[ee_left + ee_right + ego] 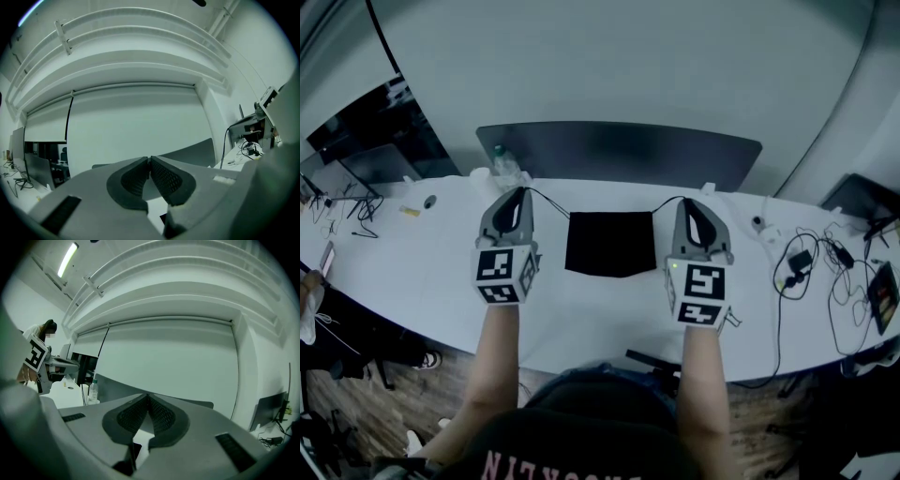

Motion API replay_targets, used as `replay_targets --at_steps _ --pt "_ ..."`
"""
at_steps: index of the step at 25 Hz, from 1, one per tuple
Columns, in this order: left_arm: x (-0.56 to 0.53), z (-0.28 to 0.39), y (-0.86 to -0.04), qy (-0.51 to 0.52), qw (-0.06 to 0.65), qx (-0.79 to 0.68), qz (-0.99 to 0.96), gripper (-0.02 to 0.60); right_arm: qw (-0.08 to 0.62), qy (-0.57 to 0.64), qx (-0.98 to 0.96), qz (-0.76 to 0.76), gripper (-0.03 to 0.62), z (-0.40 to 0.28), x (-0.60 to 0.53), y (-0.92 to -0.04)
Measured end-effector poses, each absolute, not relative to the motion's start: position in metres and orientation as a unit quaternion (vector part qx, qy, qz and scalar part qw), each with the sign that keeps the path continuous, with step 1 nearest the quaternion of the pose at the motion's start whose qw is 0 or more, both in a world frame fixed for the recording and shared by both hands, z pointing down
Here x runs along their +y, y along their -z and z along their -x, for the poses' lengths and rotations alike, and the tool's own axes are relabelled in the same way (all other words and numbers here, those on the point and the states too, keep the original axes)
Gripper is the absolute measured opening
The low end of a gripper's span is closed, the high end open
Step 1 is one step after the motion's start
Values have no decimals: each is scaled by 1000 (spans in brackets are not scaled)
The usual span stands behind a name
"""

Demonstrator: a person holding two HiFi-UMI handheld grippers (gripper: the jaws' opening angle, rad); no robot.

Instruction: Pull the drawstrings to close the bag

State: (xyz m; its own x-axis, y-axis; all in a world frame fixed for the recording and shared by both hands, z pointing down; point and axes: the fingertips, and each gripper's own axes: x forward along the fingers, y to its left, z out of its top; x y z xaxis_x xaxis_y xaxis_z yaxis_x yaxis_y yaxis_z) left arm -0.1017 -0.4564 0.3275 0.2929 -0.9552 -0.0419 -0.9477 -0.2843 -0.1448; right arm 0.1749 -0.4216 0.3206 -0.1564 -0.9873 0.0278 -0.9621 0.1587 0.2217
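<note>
L gripper (518, 193) & R gripper (688, 202): jaws pinched tight, on left drawstring (546, 200) & right drawstring (666, 202). Black bag (609, 242) lies flat on surface (581, 309) btwn them. Pull apart evenly, cords taut, so bag doesn't slide. Only head view shows bag & cords. Gripper views show jaws meeting, cord too thin to spot.

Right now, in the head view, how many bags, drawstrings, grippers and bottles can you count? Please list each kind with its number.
bag: 1
drawstrings: 2
grippers: 2 (left gripper, right gripper)
bottle: 1
Total: 6
</note>
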Motion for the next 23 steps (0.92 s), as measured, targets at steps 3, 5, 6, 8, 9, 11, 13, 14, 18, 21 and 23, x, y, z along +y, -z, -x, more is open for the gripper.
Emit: replay_targets --at_steps 3,5,6,8,9,11,13,14,18,21,23 --pt "-454 101 -323 20 80 592 802 17 77 86 -757 -643 3 -173 -420 -316" --pt "-454 101 -322 21 82 591 802 17 78 91 -757 -643 3 -172 -419 -315" --pt "-454 100 -322 21 83 592 802 17 81 94 -756 -643 3 -172 -420 -315" --pt "-455 100 -322 21 83 592 802 17 84 98 -755 -643 2 -172 -420 -314" --pt "-455 100 -322 21 83 592 801 17 85 99 -754 -643 3 -172 -420 -314" --pt "-454 99 -322 21 83 592 801 17 85 100 -754 -643 2 -172 -419 -314" --pt "-454 99 -322 21 84 593 801 17 85 101 -755 -643 2 -172 -419 -314" --pt "-454 99 -322 21 84 593 801 17 85 100 -755 -643 2 -172 -419 -314" --pt "-453 99 -320 21 83 590 803 17 86 101 -754 -644 2 -171 -418 -313" --pt "-452 99 -320 20 83 591 802 17 87 102 -754 -643 2 -170 -416 -312" --pt "-452 100 -320 19 83 592 801 17 87 102 -754 -642 2 -169 -416 -312"
